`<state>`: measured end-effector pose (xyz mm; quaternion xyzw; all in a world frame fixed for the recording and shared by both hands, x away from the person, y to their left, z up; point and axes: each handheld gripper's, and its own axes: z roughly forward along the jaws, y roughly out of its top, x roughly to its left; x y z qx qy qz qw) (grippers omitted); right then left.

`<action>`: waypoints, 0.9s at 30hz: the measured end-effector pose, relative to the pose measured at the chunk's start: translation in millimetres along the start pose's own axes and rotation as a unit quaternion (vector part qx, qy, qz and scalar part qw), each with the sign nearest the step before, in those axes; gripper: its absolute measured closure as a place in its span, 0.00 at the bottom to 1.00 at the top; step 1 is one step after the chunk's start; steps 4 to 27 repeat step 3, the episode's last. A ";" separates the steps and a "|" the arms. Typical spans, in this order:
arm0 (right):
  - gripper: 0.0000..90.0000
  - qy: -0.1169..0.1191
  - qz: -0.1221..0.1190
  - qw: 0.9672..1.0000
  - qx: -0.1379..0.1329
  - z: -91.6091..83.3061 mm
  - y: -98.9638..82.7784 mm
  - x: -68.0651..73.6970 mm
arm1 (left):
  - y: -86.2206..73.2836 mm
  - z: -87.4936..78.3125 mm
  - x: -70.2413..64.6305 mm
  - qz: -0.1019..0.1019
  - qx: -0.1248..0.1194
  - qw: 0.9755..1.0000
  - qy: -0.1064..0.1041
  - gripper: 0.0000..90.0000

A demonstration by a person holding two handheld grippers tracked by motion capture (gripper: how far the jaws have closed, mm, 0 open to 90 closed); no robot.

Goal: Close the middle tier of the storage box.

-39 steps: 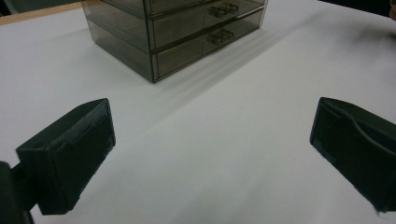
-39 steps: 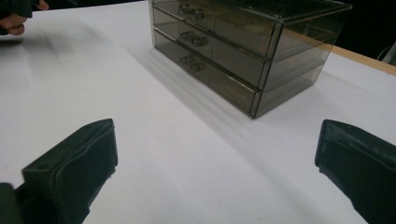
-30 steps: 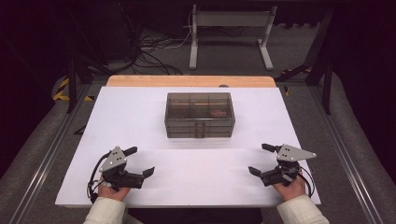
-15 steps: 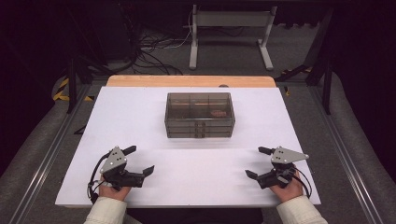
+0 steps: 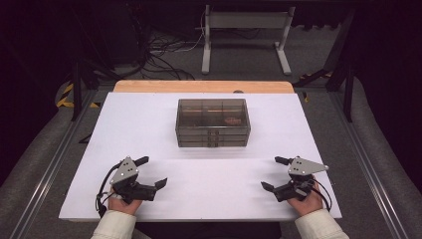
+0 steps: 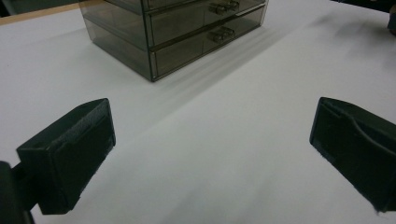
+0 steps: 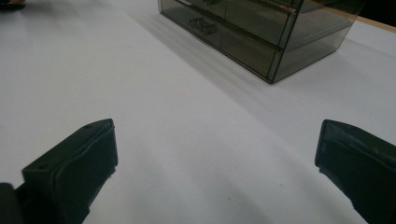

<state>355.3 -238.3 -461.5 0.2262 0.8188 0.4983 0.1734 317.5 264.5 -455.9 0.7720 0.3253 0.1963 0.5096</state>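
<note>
Smoky translucent plastic formed the boxy drawer unit (image 5: 213,122) on the matte white table (image 5: 149,129); left gripper (image 5: 151,172) and right gripper (image 5: 271,173) gaped wide, holding nothing.

Drawer box (image 5: 213,122) mid-table (image 5: 149,124), left claw (image 5: 149,172) near-left, right claw (image 5: 276,173) near-right, both well apart from it

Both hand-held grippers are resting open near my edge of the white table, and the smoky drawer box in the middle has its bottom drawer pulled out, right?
Not quite. The drawer box has all its drawers shut flush, as the left gripper view shows. The rest holds: the left hand-held gripper and right hand-held gripper sit open near your edge of the white table.
</note>
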 end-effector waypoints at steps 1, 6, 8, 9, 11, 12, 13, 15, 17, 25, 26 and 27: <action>0.00 0.000 0.000 1.000 0.000 0.0 0.0 0.0 | -0.1 0.0 -0.2 -0.002 -0.001 1.000 -0.001 0.01; 0.00 0.000 0.000 1.000 0.000 0.0 0.1 -0.1 | 0.0 -0.1 -0.1 -0.003 -0.001 1.000 -0.001 0.01; 0.00 0.000 0.000 1.000 0.000 0.0 0.1 -0.1 | 0.0 -0.1 -0.1 -0.003 -0.001 1.000 -0.001 0.01; 0.00 0.000 0.000 1.000 0.000 0.0 0.1 -0.1 | 0.0 -0.1 -0.1 -0.003 -0.001 1.000 -0.001 0.01; 0.00 0.000 0.000 1.000 0.000 0.0 0.1 -0.1 | 0.0 -0.1 -0.1 -0.003 -0.001 1.000 -0.001 0.01; 0.00 0.000 0.000 1.000 0.000 0.0 0.1 -0.1 | 0.0 -0.1 -0.1 -0.003 -0.001 1.000 -0.001 0.01; 0.00 0.000 0.000 1.000 0.000 0.0 0.1 -0.1 | 0.0 -0.1 -0.1 -0.003 -0.001 1.000 -0.001 0.01; 0.00 0.000 0.000 1.000 0.000 0.0 0.1 -0.1 | 0.0 -0.1 -0.1 -0.003 -0.001 1.000 -0.001 0.01; 0.00 0.000 0.000 1.000 0.000 0.0 0.1 -0.1 | 0.0 -0.1 -0.1 -0.003 -0.001 1.000 -0.001 0.01; 0.00 0.000 0.000 1.000 0.000 0.0 0.1 -0.1 | 0.0 -0.1 -0.1 -0.003 -0.001 1.000 -0.001 0.01; 0.00 0.000 0.000 1.000 0.000 0.0 0.1 -0.1 | 0.0 -0.1 -0.1 -0.003 -0.001 1.000 -0.001 0.01; 0.00 0.000 0.000 1.000 0.000 0.0 0.1 -0.1 | 0.0 -0.1 -0.1 -0.003 -0.001 1.000 -0.001 0.01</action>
